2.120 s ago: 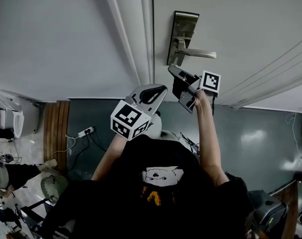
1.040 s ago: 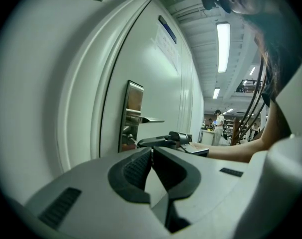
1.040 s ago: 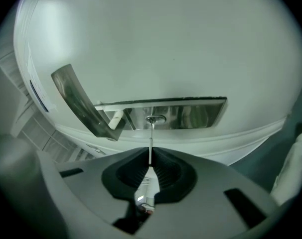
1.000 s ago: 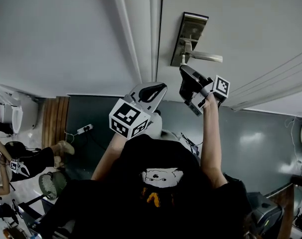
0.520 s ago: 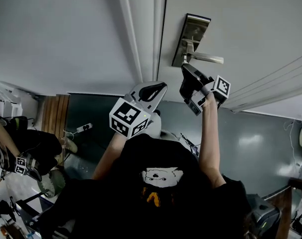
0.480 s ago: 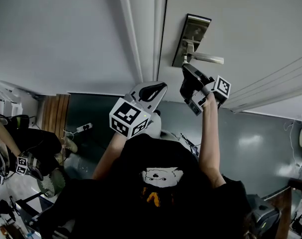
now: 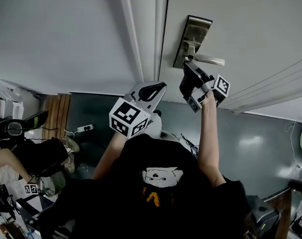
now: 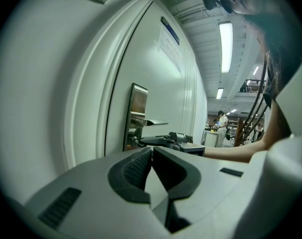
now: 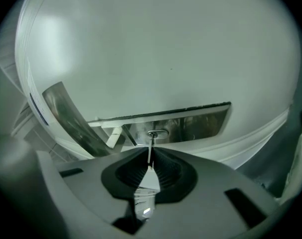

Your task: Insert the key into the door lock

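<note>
A steel lock plate (image 7: 195, 34) with a lever handle (image 7: 209, 60) is on the white door (image 7: 250, 24). My right gripper (image 7: 187, 66) is just below the lever, pointing at the plate. In the right gripper view it (image 9: 150, 152) is shut on a small silver key (image 9: 150, 156). The key's thin blade points straight at the round keyhole (image 9: 157, 133) in the lock plate (image 9: 196, 123), and its tip touches it. How deep the key sits is unclear. My left gripper (image 7: 158, 87) hangs lower, by the door frame, and its jaws (image 8: 151, 152) are shut on nothing.
The door frame (image 7: 141, 34) runs up left of the lock, with grey wall beyond it. The lever handle (image 9: 66, 116) curves past the left of the key. Another person (image 7: 21, 153) sits on the floor at the far left, near a power strip (image 7: 85, 130).
My right gripper has risen with the key from below the lever towards the lock plate, closing on the keyhole. The left gripper has barely moved. The person on the floor has shifted.
</note>
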Demonstrator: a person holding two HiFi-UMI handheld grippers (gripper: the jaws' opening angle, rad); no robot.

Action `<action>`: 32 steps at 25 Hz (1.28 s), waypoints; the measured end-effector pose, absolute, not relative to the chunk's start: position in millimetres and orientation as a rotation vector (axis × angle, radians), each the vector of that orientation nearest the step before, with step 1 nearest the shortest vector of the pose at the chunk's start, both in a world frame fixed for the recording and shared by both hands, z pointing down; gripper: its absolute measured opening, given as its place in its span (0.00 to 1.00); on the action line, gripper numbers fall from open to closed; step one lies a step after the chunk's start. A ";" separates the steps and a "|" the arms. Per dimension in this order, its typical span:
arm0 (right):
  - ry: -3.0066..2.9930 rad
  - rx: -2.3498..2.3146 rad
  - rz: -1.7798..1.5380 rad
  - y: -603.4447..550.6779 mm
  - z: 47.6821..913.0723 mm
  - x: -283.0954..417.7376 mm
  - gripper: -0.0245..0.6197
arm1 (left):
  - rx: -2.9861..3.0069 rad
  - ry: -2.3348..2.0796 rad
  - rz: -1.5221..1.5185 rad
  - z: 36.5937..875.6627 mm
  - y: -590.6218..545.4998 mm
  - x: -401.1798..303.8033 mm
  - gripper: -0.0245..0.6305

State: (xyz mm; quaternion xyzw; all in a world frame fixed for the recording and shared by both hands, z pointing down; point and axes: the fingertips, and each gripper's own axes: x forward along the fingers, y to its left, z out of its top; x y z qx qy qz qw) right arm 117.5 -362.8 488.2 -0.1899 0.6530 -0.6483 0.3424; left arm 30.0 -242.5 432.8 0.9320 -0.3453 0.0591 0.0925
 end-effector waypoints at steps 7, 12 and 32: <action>1.801 -0.619 -1.625 -358.0 482.2 114.6 0.08 | 2.771 -0.988 0.199 434.3 -243.2 40.5 0.06; 1.809 -0.649 -1.640 -346.4 485.3 113.6 0.08 | 2.764 -0.973 0.216 431.9 -244.4 44.6 0.06; 1.935 -0.641 -1.627 -275.8 462.5 103.0 0.08 | 2.700 -1.003 0.263 425.4 -219.3 49.8 0.06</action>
